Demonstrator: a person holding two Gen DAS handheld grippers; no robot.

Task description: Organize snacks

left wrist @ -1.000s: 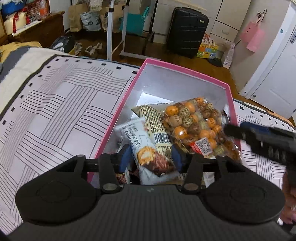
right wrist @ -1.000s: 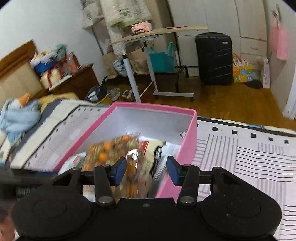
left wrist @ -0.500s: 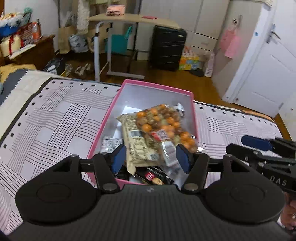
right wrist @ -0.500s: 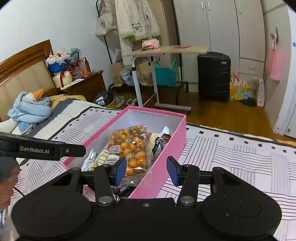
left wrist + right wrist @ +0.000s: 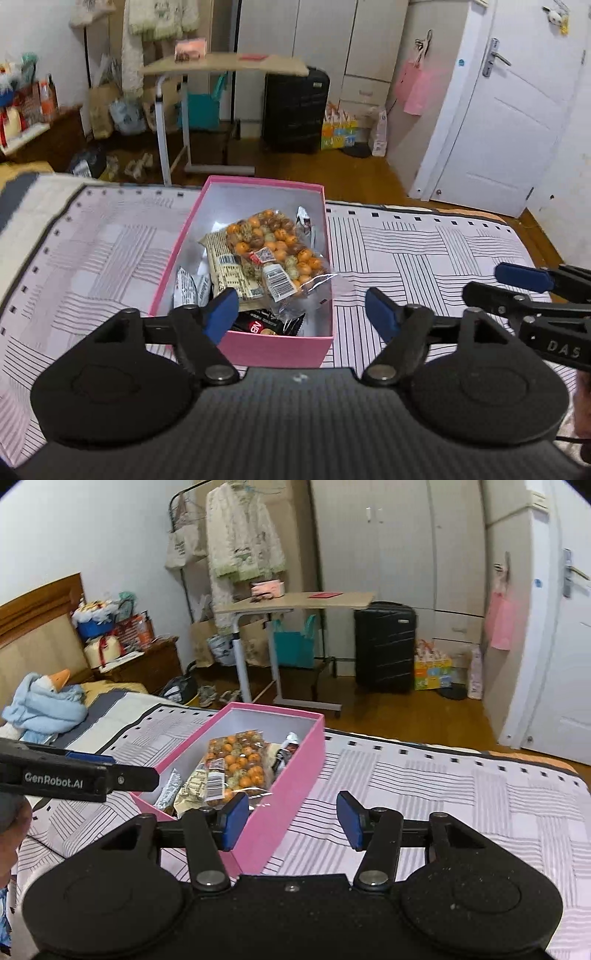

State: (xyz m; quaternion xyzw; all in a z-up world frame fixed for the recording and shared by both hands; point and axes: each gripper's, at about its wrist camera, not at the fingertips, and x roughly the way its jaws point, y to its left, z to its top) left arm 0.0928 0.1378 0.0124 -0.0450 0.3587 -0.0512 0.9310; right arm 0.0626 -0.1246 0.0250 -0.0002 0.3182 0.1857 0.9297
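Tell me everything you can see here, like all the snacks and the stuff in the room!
pink box: 1, pink outside, pale inside, on the bed cover, open
bag of round snacks: 1, clear bag, orange and speckled balls, on top in the box
tan printed packet: 1, beige, under the bag
silver packets: a few, left side of the box
dark packet: 1, black and red, near end of the box
bed cover: 1, white with black lines
suitcase: 1, black, by the wardrobe
side table: 1, light wood
goose toy: 1, wrapped in blue
left hand-held gripper: 1, black with blue pads, opening, nothing between them
right hand-held gripper: 1, same colours, opening, nothing between them
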